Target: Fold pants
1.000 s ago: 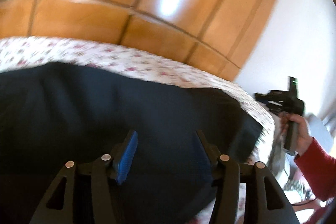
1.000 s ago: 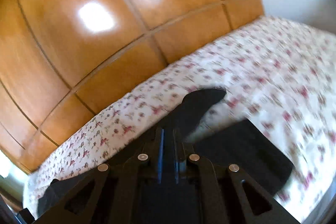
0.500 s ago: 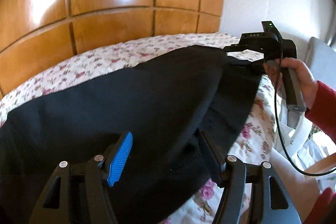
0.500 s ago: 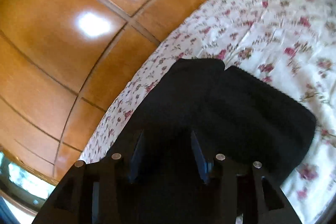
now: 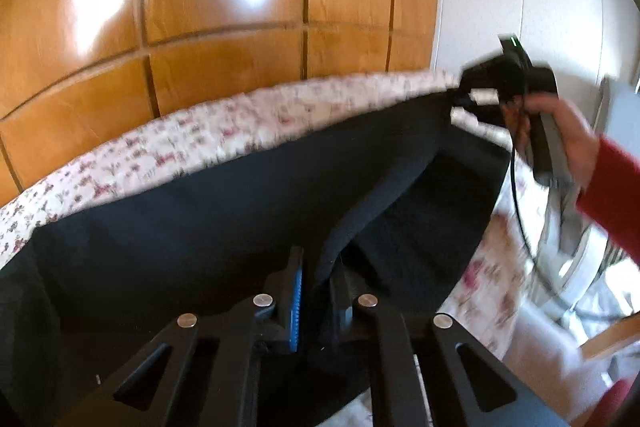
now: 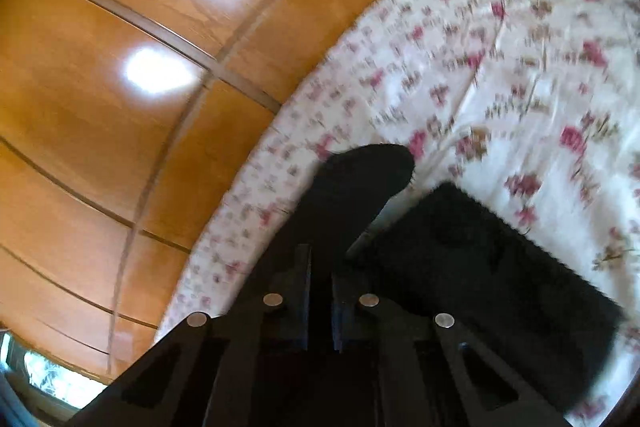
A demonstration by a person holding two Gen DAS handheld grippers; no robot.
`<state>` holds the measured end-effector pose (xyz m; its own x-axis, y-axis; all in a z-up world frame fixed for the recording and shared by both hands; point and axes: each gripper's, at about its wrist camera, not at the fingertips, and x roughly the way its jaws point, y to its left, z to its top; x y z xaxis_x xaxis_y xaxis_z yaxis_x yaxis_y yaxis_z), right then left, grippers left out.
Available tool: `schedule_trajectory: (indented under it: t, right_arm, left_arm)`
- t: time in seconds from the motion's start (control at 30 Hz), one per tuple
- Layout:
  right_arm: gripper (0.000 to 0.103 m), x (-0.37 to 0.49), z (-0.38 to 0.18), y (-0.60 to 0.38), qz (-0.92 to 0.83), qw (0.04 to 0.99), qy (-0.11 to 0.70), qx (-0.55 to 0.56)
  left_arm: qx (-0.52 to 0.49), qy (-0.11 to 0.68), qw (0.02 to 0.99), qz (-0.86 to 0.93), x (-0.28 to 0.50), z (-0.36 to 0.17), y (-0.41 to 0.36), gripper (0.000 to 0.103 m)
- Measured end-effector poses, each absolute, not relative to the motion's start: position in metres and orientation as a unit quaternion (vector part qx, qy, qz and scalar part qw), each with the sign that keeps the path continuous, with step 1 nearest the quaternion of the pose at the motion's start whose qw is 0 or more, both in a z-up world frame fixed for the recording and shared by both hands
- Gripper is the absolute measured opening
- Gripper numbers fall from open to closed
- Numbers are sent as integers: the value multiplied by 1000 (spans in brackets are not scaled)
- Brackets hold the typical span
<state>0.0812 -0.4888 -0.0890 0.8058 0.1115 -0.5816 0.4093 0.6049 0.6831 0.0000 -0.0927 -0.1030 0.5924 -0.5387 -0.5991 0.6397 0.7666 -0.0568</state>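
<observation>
A: Left wrist view. The left tongs (image 5: 316, 291) have just been closing and now pinch a raised ridge of the black pants (image 5: 200, 227). The pants lie spread on the bed (image 5: 180, 143), whose sheet is floral; most of the cloth is flat, with one fold line running up toward the far right.

B: And the other side in that view?

A: The right tongs (image 5: 460, 103) sit at the far right edge of the pants, held by a hand (image 5: 560, 131) in a red sleeve (image 5: 616, 195). Blurred, so the grip is hard to read there. Wooden panels (image 5: 200, 7) stand behind the bed.

B: Right wrist view?

A: The right tongs (image 6: 320, 287) have just been closing too; the fingers (image 6: 304, 287) are pressed together on black cloth. A rounded lobe of the pants (image 6: 360, 179) lifts ahead of them, and a flat dark section lies to the right on the sheet (image 6: 520, 47).

B: Progress?

A: Judgement: early to middle. Both edges are gripped, some cloth already looks doubled at the right end, but no compact stack shows. Left to do, likely: carry the gripped edge across, lay it down, then fold again along the length.
</observation>
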Motion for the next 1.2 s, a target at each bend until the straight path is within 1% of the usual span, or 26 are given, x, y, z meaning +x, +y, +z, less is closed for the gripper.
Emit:
schedule_trajectory:
  t: [0.1, 0.2, 0.33, 0.47, 0.53, 0.63, 0.73, 0.8, 0.83, 0.9, 0.93, 0.97, 1.0, 1.03, 1.13, 1.17, 1.2]
  right_arm:
    - [8, 51, -65, -488, -79, 860, 270, 425]
    - [8, 23, -58, -486, -85, 869, 272, 405]
    - [8, -3, -81, -487, -110, 860, 309, 390]
    - [7, -19, -116, -498, -124, 828, 325, 439]
    - [7, -21, -114, -499, -123, 829, 319, 442]
    - [7, -25, -95, -495, -118, 846, 301, 423]
    - [7, -30, -89, -493, -121, 852, 301, 412]
    - [7, -34, -98, -494, -129, 846, 316, 409]
    - [7, -34, -105, -495, -134, 840, 327, 411]
    - [7, -31, -112, -495, -136, 832, 338, 418]
    - [9, -32, -111, -495, -137, 832, 335, 420]
    - [13, -33, -107, -496, -142, 834, 333, 417]
    - [16, -33, -102, -495, -150, 837, 332, 407]
    - [16, -34, -95, -493, -165, 843, 329, 391]
    - [29, -43, -67, -485, -268, 857, 308, 314]
    - [31, -44, -61, -481, -285, 860, 298, 299]
    - [32, -47, -52, -478, -293, 869, 282, 283]
  left_arm:
    - [47, 294, 885, -358, -6, -89, -80, 10]
    - [54, 299, 875, -376, -12, -95, -78, 10]
    - [81, 323, 861, -384, -16, -117, -88, 10]
    - [85, 317, 864, -383, -22, -121, -89, 10]
    - [79, 311, 866, -383, -23, -116, -86, 10]
    - [81, 294, 872, -384, -29, -107, -84, 10]
    - [80, 305, 865, -390, -28, -114, -84, 10]
    - [79, 321, 860, -388, -27, -125, -86, 10]
    - [77, 331, 856, -388, -26, -129, -87, 11]
    - [71, 328, 858, -389, -27, -129, -86, 17]
    - [68, 331, 856, -391, -28, -127, -86, 26]
    - [63, 337, 853, -394, -29, -126, -85, 29]
    - [57, 340, 851, -396, -30, -124, -84, 29]
    - [52, 339, 850, -399, -32, -121, -81, 29]
    - [29, 326, 850, -413, -40, -110, -66, 29]
    - [21, 321, 852, -413, -41, -106, -60, 29]
    - [9, 314, 857, -408, -40, -101, -51, 29]
